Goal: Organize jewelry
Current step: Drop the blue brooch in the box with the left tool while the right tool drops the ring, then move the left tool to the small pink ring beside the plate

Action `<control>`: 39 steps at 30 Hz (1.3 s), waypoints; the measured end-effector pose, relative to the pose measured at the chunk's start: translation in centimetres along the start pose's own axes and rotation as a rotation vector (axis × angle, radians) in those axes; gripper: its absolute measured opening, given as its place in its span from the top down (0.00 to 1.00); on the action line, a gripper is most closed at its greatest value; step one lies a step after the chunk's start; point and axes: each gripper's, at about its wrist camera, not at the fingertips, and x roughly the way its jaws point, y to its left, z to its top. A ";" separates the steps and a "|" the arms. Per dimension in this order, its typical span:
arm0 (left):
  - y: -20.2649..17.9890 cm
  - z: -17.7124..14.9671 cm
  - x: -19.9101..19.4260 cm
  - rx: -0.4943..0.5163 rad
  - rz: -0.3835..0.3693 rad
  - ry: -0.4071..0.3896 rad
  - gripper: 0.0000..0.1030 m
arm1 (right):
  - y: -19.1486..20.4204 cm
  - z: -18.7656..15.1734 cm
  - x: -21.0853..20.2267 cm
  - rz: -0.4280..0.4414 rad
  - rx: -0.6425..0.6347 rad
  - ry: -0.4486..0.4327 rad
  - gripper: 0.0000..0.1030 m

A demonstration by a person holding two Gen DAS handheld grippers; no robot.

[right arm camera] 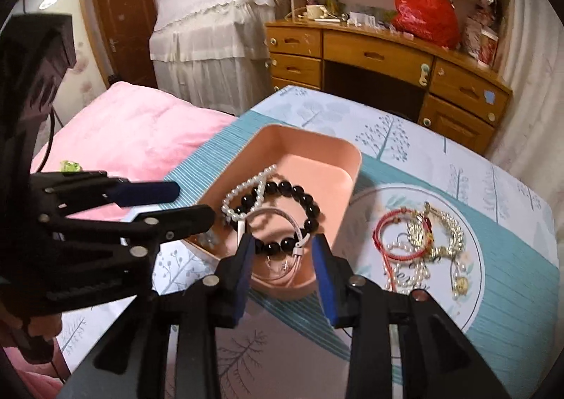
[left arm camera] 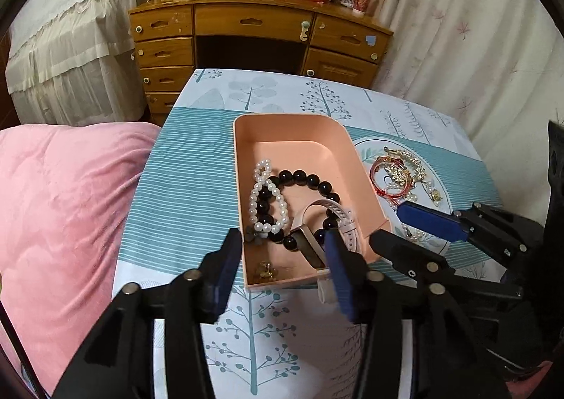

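The right gripper [right arm camera: 282, 261] hangs wide open and empty over the near end of the pink tray [right arm camera: 352, 166]. The left gripper [left arm camera: 282, 254] is open too. Remaining jewelry [right arm camera: 423, 240] lies on the plate [right arm camera: 476, 293]; pinch one strand only, I think.

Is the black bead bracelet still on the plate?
No, the black bead bracelet lies inside the pink tray, beside the plate.
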 end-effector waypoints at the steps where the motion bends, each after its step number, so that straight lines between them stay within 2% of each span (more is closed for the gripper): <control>1: 0.1 0.0 -0.1 0.002 0.000 0.000 0.46 | -0.1 -0.1 -0.1 -0.001 0.007 -0.001 0.67; 4: 0.1 -0.2 0.0 0.004 -0.004 0.015 0.40 | -0.5 -0.8 -0.5 -0.007 0.030 0.006 0.67; 7: 0.1 -0.8 0.1 -0.007 -0.013 0.041 0.40 | -1.1 -1.5 -0.7 -0.025 0.053 0.025 0.67; 10: -0.2 -1.8 0.1 -0.048 -0.063 0.088 0.40 | -1.8 -2.4 -1.0 -0.042 0.089 0.045 0.67; 12: -0.8 -2.3 0.0 -0.053 -0.090 0.104 0.40 | -2.8 -3.0 -1.1 -0.062 0.133 0.062 0.62; 14: -2.1 -3.2 0.0 -0.023 -0.112 0.119 0.40 | -4.0 -3.6 -1.1 -0.089 0.173 0.079 0.58; 18: -5.1 -4.8 0.7 0.053 -0.135 0.151 0.40 | -6.6 -4.4 -1.5 -0.119 0.260 0.101 0.57; 25: -9.6 -5.7 2.6 0.090 -0.148 0.121 0.40 | -11.7 -5.3 -2.7 -0.134 0.417 0.081 0.58; 29: -11.7 -5.7 3.6 0.105 -0.119 0.080 0.40 | -14.0 -5.1 -2.2 -0.187 0.398 0.097 0.58; 33: -13.5 -5.8 4.8 0.118 -0.093 0.065 0.41 | -15.7 -5.0 -1.6 -0.190 0.355 0.104 0.58; 38: -15.3 -6.0 5.4 0.134 -0.027 0.019 0.44 | -16.3 -5.0 0.1 -0.221 0.224 0.126 0.58; 39: -15.6 -6.0 5.5 0.135 -0.017 0.014 0.47 | -16.3 -5.0 0.2 -0.230 0.206 0.125 0.58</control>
